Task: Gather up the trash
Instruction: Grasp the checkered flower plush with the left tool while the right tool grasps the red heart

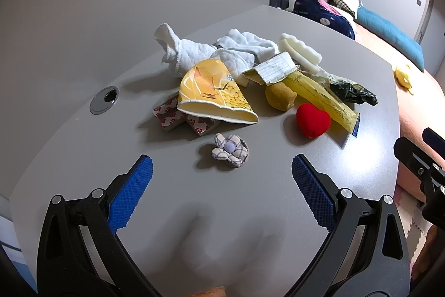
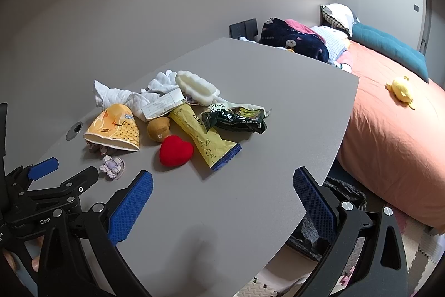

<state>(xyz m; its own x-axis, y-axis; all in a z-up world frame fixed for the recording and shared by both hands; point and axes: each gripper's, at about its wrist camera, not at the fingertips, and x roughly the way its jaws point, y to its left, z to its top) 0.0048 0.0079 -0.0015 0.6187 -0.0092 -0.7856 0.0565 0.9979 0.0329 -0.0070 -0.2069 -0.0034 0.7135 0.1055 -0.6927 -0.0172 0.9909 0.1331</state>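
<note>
1. Left wrist view: left gripper point(image 1: 222, 167) hovers low over grey table point(image 1: 83, 135), jaws spread wide, holding nothing, fabric flower point(image 1: 229, 149) just ahead.
2. Right gripper point(image 2: 222, 181) hovers at table edge, lower frame, spread wide, empty.
3. Trash pile mid-frame: crushed yellow cup point(image 1: 215, 93), yellow wrapper point(image 2: 204, 137), dark wrapper point(image 2: 236, 118).

Soft indoor light, glare patch on table point(image 1: 370, 146), fisheye warp w/ dark corners.
</note>
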